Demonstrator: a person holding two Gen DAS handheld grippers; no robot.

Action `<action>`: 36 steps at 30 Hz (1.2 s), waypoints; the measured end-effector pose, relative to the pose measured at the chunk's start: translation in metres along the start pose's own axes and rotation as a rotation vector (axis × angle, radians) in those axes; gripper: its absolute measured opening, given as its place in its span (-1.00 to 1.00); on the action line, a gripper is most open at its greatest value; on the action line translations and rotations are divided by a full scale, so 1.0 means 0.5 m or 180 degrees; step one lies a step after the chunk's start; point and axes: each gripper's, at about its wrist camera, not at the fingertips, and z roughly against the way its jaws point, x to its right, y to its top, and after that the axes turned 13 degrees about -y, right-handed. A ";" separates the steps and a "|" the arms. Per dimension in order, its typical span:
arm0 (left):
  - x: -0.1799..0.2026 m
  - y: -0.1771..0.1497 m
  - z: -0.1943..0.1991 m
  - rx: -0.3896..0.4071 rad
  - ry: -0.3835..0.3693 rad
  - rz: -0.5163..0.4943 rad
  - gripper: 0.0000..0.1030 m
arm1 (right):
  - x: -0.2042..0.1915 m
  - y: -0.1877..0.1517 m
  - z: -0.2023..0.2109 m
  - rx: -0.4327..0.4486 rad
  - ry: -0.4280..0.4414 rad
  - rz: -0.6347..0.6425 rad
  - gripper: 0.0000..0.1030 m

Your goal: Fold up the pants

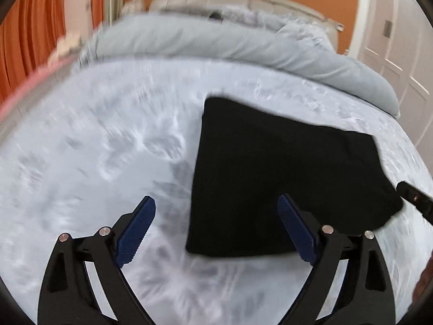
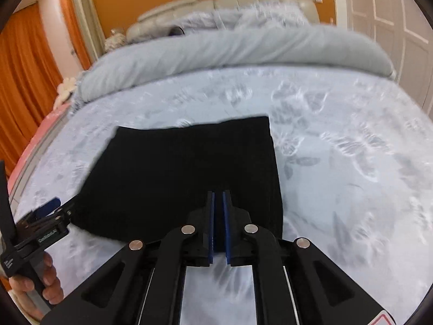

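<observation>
The black pants (image 1: 284, 178) lie folded into a rough rectangle on the pale blue bed cover (image 1: 108, 149). My left gripper (image 1: 216, 203) is open and empty above the bed, its right finger over the pants' near left part. In the right wrist view the pants (image 2: 184, 173) lie straight ahead. My right gripper (image 2: 218, 197) has its jaws nearly closed with a thin gap, at the near edge of the pants; I cannot tell whether cloth is between them. The left gripper also shows in the right wrist view (image 2: 51, 208), at the pants' left corner.
A rolled grey duvet (image 2: 230, 51) lies across the bed behind the pants, with pillows and a padded headboard (image 2: 224, 2) beyond. Orange curtains (image 2: 24, 75) hang at the left, white wardrobe doors (image 2: 400, 21) stand at the right. A pink bed edge (image 1: 32, 86) runs at the left.
</observation>
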 end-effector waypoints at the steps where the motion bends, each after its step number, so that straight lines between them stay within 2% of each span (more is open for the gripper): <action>1: 0.014 -0.002 0.037 0.0040 0.0023 -0.0068 0.74 | -0.003 -0.009 0.034 0.0024 -0.0011 -0.0016 -0.79; 3: 0.034 -0.010 0.098 0.0037 0.0033 -0.0145 0.74 | -0.003 -0.031 0.099 0.0058 -0.0060 -0.0044 -0.65; 4: 0.047 -0.022 0.136 0.0021 0.0022 -0.0171 0.75 | -0.006 -0.040 0.126 0.0068 -0.0099 -0.0018 -0.49; 5: 0.058 -0.037 0.166 -0.0003 0.0007 -0.0205 0.75 | -0.012 -0.055 0.160 0.0094 -0.0119 0.0056 -0.42; 10: 0.107 -0.115 0.264 0.0007 0.0125 -0.0341 0.77 | -0.005 -0.142 0.272 0.0333 -0.0167 0.0066 -0.34; 14: 0.117 -0.178 0.310 -0.0009 0.0113 -0.0330 0.83 | 0.012 -0.226 0.305 0.0290 -0.0163 -0.0011 -0.34; 20: 0.117 -0.261 0.288 -0.0166 0.0153 -0.0315 0.84 | 0.033 -0.279 0.298 0.0232 -0.0234 0.0029 -0.34; 25: 0.122 -0.269 0.274 -0.0019 0.0382 -0.0444 0.85 | 0.050 -0.280 0.275 0.0195 -0.0280 -0.0013 -0.34; 36: 0.117 -0.268 0.252 -0.0049 0.0286 -0.0377 0.87 | 0.023 -0.281 0.246 0.0124 -0.0271 0.0063 -0.34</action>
